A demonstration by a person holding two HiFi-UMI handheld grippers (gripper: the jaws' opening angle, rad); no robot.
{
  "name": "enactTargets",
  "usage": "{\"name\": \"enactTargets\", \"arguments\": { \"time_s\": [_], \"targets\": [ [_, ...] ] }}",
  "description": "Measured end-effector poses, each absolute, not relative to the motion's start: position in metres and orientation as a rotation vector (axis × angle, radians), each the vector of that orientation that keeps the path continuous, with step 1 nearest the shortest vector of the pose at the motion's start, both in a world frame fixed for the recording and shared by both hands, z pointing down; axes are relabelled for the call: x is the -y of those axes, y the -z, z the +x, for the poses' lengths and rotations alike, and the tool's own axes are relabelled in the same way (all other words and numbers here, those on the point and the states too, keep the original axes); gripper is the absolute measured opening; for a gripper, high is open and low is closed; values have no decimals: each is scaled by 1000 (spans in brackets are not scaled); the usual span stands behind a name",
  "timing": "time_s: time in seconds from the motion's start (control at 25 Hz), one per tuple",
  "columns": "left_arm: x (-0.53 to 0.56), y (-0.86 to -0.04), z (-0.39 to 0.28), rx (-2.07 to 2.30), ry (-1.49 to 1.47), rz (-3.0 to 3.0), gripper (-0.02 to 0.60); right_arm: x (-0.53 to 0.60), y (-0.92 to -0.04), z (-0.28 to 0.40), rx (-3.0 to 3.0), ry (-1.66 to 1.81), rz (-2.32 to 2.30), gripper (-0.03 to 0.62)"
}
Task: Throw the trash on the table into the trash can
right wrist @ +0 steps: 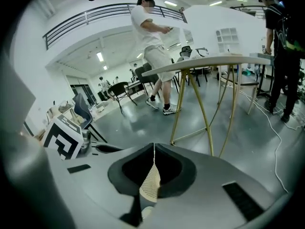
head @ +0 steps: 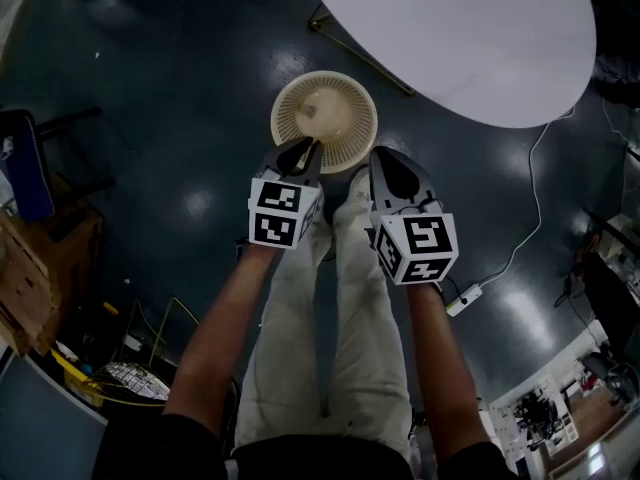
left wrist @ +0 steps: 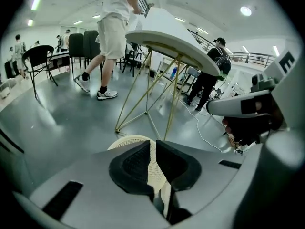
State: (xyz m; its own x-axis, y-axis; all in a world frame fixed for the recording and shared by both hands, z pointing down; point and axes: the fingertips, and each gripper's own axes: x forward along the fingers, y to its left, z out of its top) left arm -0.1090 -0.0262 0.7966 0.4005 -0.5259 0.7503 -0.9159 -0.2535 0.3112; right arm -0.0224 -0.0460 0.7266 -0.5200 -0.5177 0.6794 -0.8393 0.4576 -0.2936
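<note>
A round cream mesh trash can [head: 324, 118] stands on the dark floor just ahead of both grippers. The white oval table [head: 460, 38] is beyond it at the upper right. My left gripper [head: 300, 156] hangs over the can's near rim. In the left gripper view its jaws [left wrist: 153, 144] stand a narrow slit apart with nothing between them, and the can [left wrist: 126, 141] shows through the slit. My right gripper [head: 385, 163] hangs beside the can's right edge. Its tips [right wrist: 153, 147] meet with nothing in them, and the can's mesh [right wrist: 151, 182] shows below them.
The table's thin gold legs [left wrist: 147, 94] stand just behind the can. A white cable and power strip [head: 463, 300] lie on the floor at the right. Wooden crates [head: 40, 268] sit at the left. People [left wrist: 114, 27] and dark chairs [left wrist: 40, 61] are beyond the table.
</note>
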Motion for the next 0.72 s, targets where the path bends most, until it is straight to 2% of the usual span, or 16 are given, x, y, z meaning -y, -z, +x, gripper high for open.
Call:
{"name": "enactTargets", "arguments": {
  "time_s": [0.24,0.72],
  "targets": [
    [33,-753,-108,1257,-639,1936,23,55,-690,-22,2225,-822,1140,21],
    [46,-647,-104,1277,-565,2013,15,57,-611,-23,2247,-800,1158,21]
  ]
}}
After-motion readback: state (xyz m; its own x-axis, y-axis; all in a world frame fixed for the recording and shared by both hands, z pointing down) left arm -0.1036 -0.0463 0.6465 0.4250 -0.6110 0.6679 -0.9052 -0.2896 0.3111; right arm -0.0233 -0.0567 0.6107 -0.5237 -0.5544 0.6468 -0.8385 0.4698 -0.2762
